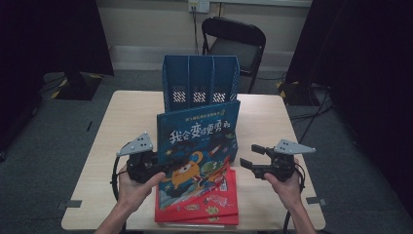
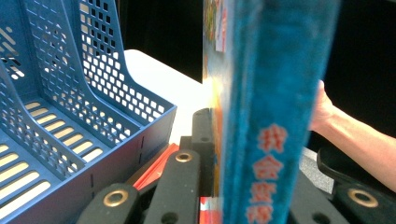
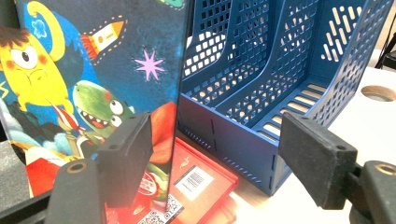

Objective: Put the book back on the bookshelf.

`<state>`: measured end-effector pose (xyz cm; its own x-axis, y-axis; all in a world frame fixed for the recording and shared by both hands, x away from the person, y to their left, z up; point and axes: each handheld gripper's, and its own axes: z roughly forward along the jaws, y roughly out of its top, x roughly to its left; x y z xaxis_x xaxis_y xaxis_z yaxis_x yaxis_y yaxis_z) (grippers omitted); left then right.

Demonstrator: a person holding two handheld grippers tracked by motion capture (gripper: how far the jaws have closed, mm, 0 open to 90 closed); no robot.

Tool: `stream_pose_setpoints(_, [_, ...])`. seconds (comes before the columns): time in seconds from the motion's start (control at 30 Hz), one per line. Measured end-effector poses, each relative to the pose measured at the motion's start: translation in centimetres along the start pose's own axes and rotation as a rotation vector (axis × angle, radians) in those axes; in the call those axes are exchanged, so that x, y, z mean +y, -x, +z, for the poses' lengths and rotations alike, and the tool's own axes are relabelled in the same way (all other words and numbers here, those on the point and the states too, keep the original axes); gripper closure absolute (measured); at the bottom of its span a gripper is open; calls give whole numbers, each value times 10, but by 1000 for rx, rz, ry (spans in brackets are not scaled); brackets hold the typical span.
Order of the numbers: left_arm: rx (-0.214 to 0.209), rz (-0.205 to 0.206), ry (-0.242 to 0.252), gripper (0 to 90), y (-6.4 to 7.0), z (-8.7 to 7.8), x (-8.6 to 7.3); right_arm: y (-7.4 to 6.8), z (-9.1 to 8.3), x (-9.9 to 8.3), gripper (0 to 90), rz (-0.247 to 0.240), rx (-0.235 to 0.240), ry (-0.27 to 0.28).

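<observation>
Two grippers work here; the left gripper (image 1: pixel 168 165) has its jaws clamped on the edge of the blue picture book (image 1: pixel 197 148), which stands raised and tilted above the red books (image 1: pixel 229 207) lying flat on the counter (image 1: pixel 122 122), just in front of the blue file rack (image 1: pixel 199 80); in the left gripper view the book's spine (image 2: pixel 275 116) rises straight out of the jaws; the right gripper (image 1: pixel 248 156) hangs just beside the book's other edge with its jaws apart, holding nothing.

Held by one edge alone, the book could, I judge, swing or slip out of the clamp, since its weight hangs well off the grip; its lower corner might drag the red books askew; a tilted entry could catch on a divider of the rack.

Pale wood tops the counter, with a round cable hole (image 3: pixel 379 93) near its far edge; grey carpet, a black chair (image 1: pixel 236 41) behind the rack and dark curtains either side.
</observation>
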<state>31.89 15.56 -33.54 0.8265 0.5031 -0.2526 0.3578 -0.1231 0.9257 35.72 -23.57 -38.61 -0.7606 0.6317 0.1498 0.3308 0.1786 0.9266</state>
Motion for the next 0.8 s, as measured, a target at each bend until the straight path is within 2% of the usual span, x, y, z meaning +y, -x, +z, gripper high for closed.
stream_pose_setpoints(0.33, [-7,10,9,834,1,-3,8,0,2,-1,260,3,0,-5])
stream_pose_setpoints(0.8, [35,2,60,834,-6,-19,19,0,4,-2,260,4,2,-11])
